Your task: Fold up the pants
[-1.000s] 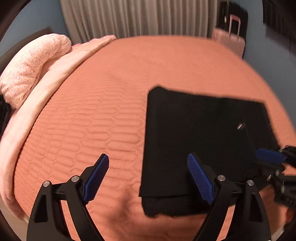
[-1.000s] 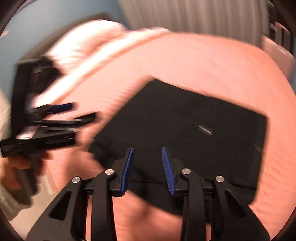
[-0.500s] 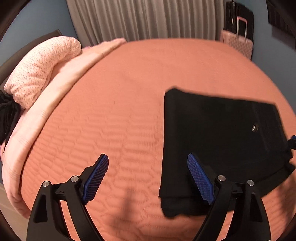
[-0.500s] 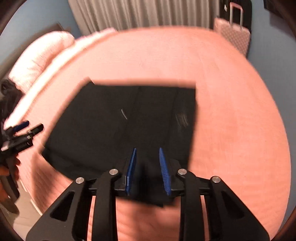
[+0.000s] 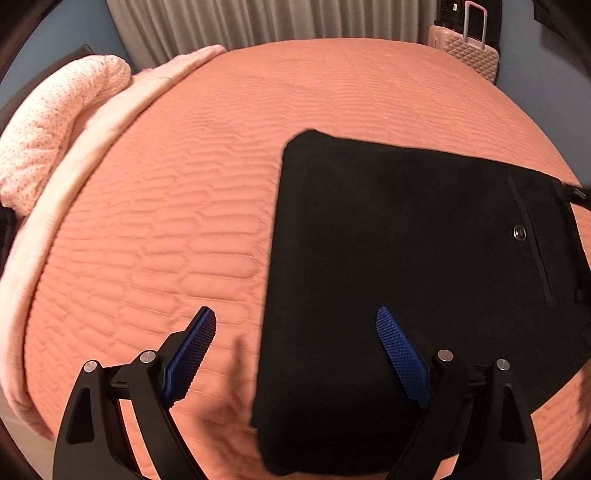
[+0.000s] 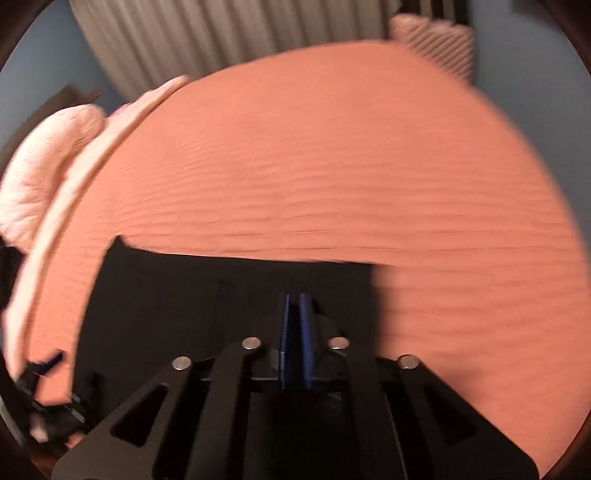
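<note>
Black folded pants (image 5: 406,258) lie flat on the orange bedspread (image 5: 184,203), with a pocket button showing near their right end. My left gripper (image 5: 294,312) hangs open over the pants' near left edge, one finger above the bedspread and the other above the cloth, nothing between them. In the blurred right wrist view my right gripper (image 6: 295,297) hovers above the pants (image 6: 184,295). Its jaws are closing and stand almost together, and I see no cloth between the pads. The left gripper (image 6: 51,363) shows at that view's lower left edge.
A pink speckled pillow (image 5: 55,122) and a folded-back pale pink blanket (image 5: 92,147) lie along the bed's left side. A pink suitcase (image 5: 469,48) stands past the far right corner, beside a pale curtain (image 5: 258,18). Orange bedspread (image 6: 332,166) stretches beyond the pants.
My right gripper has lifted and rolled, and its jaws have narrowed from a clear gap to almost touching. It has gone from the left view's right edge. The left gripper has come closer to the pants.
</note>
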Motion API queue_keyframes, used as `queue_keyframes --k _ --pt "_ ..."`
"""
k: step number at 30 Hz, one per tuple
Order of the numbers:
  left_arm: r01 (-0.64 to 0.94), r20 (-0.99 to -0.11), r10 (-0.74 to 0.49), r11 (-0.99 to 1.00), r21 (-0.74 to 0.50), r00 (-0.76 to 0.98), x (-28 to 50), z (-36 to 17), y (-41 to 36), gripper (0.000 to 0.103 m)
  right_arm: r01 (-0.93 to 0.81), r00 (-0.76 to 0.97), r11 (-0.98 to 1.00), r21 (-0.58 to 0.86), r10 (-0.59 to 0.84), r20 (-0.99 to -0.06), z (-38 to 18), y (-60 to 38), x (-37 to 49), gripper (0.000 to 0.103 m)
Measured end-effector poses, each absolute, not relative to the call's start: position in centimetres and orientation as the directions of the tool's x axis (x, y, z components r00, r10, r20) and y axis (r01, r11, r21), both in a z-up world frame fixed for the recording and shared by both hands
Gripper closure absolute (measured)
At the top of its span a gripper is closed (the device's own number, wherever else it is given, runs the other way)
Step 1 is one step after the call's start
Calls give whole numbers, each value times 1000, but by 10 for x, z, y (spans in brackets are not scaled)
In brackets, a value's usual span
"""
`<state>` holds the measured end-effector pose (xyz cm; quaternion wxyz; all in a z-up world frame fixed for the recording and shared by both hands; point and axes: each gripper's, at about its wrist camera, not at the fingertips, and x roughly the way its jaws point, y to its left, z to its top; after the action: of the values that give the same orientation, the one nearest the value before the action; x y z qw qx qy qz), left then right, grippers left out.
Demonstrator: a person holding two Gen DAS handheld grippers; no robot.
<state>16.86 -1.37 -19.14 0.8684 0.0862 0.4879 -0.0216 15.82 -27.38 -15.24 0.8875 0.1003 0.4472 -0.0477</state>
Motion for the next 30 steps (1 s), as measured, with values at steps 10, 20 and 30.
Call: queue_keyframes --k 10,20,30 --pt "167 -824 20 976 138 567 106 -129 -51 16 214 586 965 149 -5 -811 -117 -255 6 71" --pt "151 -826 76 970 191 559 75 -115 -67 16 147 610 976 162 39 -791 -109 -214 -8 47" --pt "184 -874 -63 983 30 482 72 -142 -48 16 161 590 969 186 56 -805 -130 -222 3 35"
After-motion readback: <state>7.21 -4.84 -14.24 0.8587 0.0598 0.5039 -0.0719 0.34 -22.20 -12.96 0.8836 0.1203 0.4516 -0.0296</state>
